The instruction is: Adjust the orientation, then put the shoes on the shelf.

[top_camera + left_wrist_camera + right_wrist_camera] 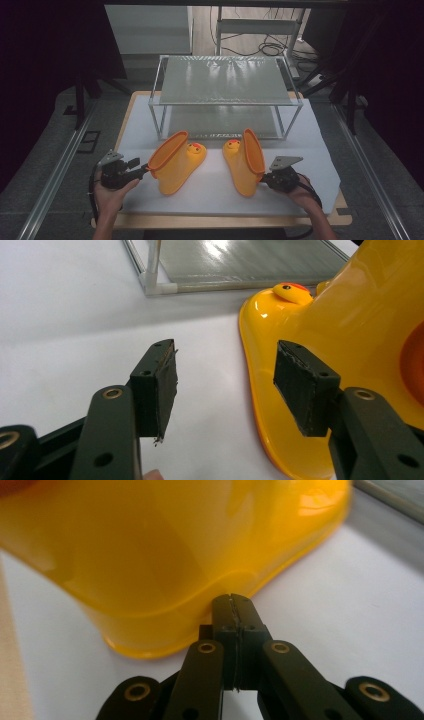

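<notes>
Two yellow rubber boots with duck faces on their toes stand on the white table cover, toes toward the shelf. My left gripper (144, 170) is open beside the left boot (176, 165). In the left gripper view the left gripper (225, 385) holds nothing, and its right-hand jaw is close against the shaft of the left boot (350, 330). My right gripper (261, 180) sits at the near side of the right boot (245, 162). In the right gripper view the right gripper (233, 602) is shut on nothing, its tips at the sole edge of the right boot (175, 545).
A metal-framed two-level shelf (225, 82) stands behind the boots at the back of the white cover (210, 195). Its corner post (152, 285) is ahead of the left gripper. Dark stands and cables lie beyond the table.
</notes>
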`<state>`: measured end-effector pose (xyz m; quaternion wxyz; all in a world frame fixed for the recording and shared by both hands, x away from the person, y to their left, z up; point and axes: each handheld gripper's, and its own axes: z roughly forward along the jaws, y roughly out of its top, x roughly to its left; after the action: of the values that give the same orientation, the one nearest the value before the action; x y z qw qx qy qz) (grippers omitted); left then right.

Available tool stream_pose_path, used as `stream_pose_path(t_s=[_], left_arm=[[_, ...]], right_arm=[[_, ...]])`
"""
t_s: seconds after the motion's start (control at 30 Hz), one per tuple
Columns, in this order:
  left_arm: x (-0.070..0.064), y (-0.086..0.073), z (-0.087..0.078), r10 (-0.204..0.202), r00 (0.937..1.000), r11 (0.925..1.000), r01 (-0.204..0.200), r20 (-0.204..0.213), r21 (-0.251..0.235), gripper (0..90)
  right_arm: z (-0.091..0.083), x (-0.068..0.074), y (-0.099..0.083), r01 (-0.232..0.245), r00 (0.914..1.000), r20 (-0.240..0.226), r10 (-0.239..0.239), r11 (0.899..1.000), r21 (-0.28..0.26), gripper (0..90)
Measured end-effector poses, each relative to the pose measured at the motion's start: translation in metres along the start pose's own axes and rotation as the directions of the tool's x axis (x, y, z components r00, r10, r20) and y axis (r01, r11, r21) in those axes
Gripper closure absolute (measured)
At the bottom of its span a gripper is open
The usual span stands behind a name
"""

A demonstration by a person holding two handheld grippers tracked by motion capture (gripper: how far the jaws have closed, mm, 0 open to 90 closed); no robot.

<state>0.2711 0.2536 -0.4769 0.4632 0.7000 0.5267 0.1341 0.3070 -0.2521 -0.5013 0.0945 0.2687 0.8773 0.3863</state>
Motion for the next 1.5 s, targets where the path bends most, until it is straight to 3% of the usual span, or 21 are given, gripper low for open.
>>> stream_pose_path(t_s=[0.33, 0.47, 0.6, 0.67, 0.77, 0.9, 0.97, 1.17, 1.3, 1.5], left_arm=[[-0.001, 0.004, -0.004, -0.008, 0.9998, 1.0, 0.008, 0.019, 0.0, 43.0], [0.0, 0.005, -0.005, -0.013, 0.9995, 0.9999, 0.013, 0.027, 0.002, 43.1], [0.0, 0.004, -0.005, -0.02, 0.9994, 0.9998, 0.02, 0.028, 0.005, 43.1], [0.0, 0.004, -0.006, -0.022, 0.9992, 0.9997, 0.021, 0.033, 0.007, 43.0], [-0.001, 0.005, -0.007, -0.023, 0.9989, 0.9997, 0.023, 0.04, 0.005, 43.1], [0.0, 0.005, -0.008, -0.032, 0.9985, 0.9995, 0.031, 0.045, 0.006, 43.1], [0.001, 0.005, -0.008, -0.035, 0.9983, 0.9994, 0.035, 0.046, 0.009, 43.1], [-0.001, 0.004, -0.008, -0.036, 0.9981, 0.9991, 0.035, 0.049, 0.026, 43.1], [-0.003, 0.008, -0.011, -0.029, 0.9981, 0.9989, 0.027, 0.054, 0.038, 42.9], [-0.002, 0.018, -0.019, -0.039, 0.9941, 0.9986, 0.036, 0.101, 0.039, 43.0]], right_arm=[[0.025, 0.032, 0.021, 0.084, 0.9922, -0.092, -0.084, 0.996, -0.009, 89.9], [0.035, 0.039, 0.027, 0.087, 0.9908, -0.101, -0.089, 0.996, -0.029, 88.7], [0.027, 0.037, 0.024, 0.084, 0.9924, -0.086, -0.088, 0.995, -0.044, 83.7], [0.016, 0.031, 0.02, 0.057, 0.9969, -0.05, -0.061, 0.996, -0.074, 78.4], [-0.004, 0.017, 0.009, -0.04, 0.9982, 0.039, 0.045, 0.991, -0.129, 65.8], [-0.023, -0.003, -0.01, -0.149, 0.9765, 0.127, 0.174, 0.972, -0.181, 53.5], [-0.03, -0.014, -0.018, -0.199, 0.96, 0.156, 0.232, 0.959, -0.202, 48.7], [-0.031, -0.022, -0.023, -0.235, 0.9444, 0.184, 0.273, 0.95, -0.204, 47.0], [-0.032, -0.025, -0.023, -0.242, 0.941, 0.187, 0.282, 0.947, -0.211, 46.4], [-0.034, -0.029, -0.024, -0.254, 0.9344, 0.195, 0.298, 0.942, -0.219, 46.3]])
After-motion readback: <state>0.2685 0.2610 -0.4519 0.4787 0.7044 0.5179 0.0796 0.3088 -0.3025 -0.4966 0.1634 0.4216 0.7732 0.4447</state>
